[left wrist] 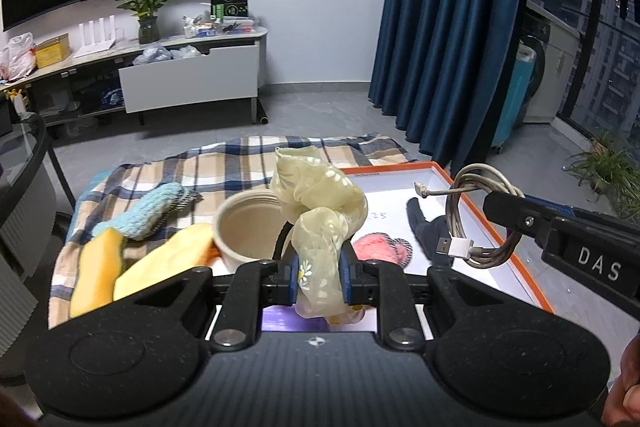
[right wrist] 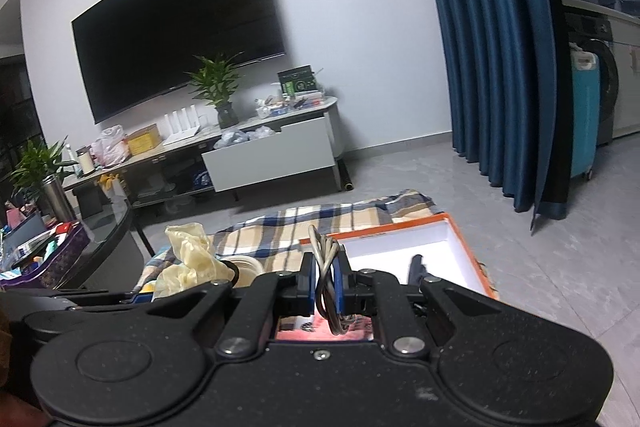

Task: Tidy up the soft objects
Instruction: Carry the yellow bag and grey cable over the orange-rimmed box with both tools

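My left gripper [left wrist: 320, 277] is shut on a pale yellow sheer scrunchie [left wrist: 316, 195] and holds it above a beige paper cup [left wrist: 246, 227]. My right gripper [right wrist: 325, 285] is shut on a coiled grey USB cable [right wrist: 326, 263]; in the left wrist view the cable [left wrist: 472, 223] hangs over the orange-rimmed white box lid [left wrist: 516, 239]. In the lid lie a dark glove [left wrist: 430, 223] and a pink knitted piece [left wrist: 378, 247]. A light blue knitted item [left wrist: 150, 213] and yellow sponges [left wrist: 132, 263] lie on the plaid cloth [left wrist: 224, 167].
A TV cabinet [left wrist: 188, 75] with an open drawer stands by the far wall. Blue curtains [left wrist: 448, 27] hang at the right. A dark glass table [right wrist: 80, 243] with clutter is at the left. A potted plant [left wrist: 608, 171] stands on the floor at the right.
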The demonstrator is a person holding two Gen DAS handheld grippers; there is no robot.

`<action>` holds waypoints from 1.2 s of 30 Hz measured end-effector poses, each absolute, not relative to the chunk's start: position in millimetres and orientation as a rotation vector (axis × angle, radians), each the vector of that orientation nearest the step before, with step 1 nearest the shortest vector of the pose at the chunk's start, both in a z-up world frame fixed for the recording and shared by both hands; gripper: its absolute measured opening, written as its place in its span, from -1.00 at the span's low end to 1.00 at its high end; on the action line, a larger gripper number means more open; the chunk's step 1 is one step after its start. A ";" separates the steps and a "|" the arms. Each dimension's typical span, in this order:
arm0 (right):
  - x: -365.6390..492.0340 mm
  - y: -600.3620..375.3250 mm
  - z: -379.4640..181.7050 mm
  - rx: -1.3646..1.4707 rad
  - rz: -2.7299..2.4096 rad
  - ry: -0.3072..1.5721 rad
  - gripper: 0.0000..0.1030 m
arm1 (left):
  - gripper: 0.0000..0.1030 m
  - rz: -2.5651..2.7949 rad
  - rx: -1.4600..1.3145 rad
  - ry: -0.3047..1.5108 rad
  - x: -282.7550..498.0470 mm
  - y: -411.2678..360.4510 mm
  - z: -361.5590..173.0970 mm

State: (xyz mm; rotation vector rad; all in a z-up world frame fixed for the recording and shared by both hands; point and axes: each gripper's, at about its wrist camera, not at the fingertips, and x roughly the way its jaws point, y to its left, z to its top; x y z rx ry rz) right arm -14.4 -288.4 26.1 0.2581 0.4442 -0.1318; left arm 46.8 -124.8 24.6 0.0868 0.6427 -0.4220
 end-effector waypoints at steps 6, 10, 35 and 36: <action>-20.3 -306.8 18.1 0.275 -0.166 0.455 -0.77 | -0.58 -0.454 0.102 0.658 46.6 -140.6 19.4; -23.1 -316.1 14.0 0.282 -0.185 0.462 -0.77 | -0.58 -0.477 0.117 0.664 45.1 -152.0 16.2; -33.8 -349.3 -14.4 0.310 -0.245 0.516 -0.76 | -0.58 -0.556 0.145 0.733 37.3 -193.5 -12.0; -34.4 -350.2 -15.3 0.310 -0.247 0.518 -0.76 | -0.58 -0.556 0.145 0.735 37.5 -193.8 -12.8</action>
